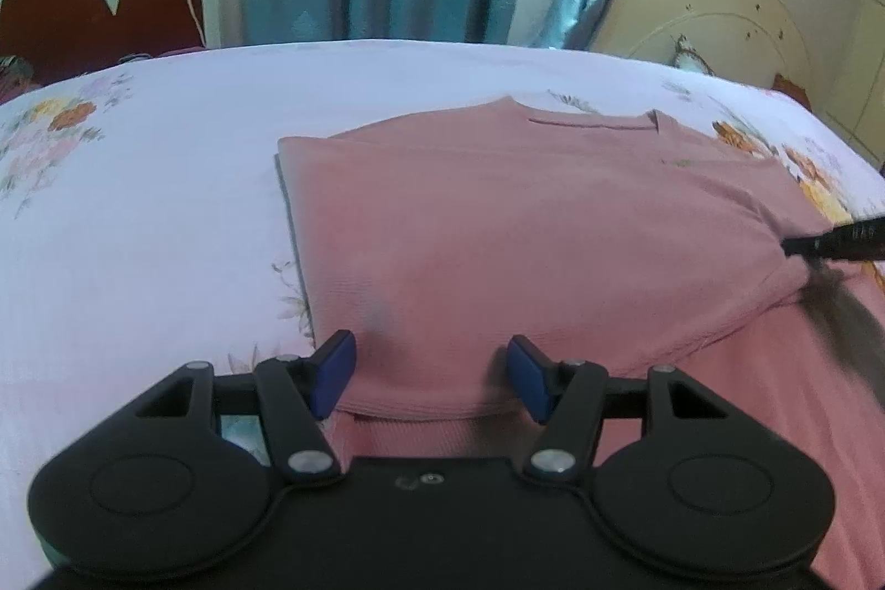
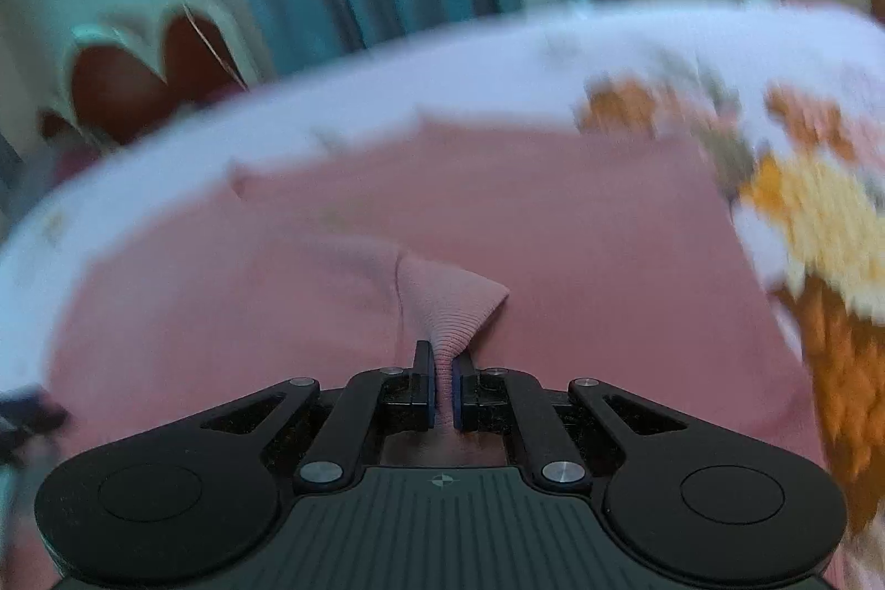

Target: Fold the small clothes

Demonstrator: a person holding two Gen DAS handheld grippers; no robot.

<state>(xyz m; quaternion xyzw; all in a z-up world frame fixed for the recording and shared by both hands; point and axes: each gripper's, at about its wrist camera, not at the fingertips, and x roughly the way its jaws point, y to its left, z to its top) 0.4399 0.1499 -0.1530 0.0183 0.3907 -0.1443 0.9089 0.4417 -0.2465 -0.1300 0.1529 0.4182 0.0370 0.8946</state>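
I see the pink ribbed knit garment point(image 1: 498, 225) lying partly folded on the bed's white floral sheet point(image 1: 166, 181). My left claw point(image 1: 431, 371) stands released, its blue pads point(image 1: 332, 374) straddling the garment's near folded edge without pressing it. My right claw point(image 2: 441, 388) is clenched on a pinched-up ribbed cuff point(image 2: 453, 308) of the same garment (surroundings blurred), at its right side.
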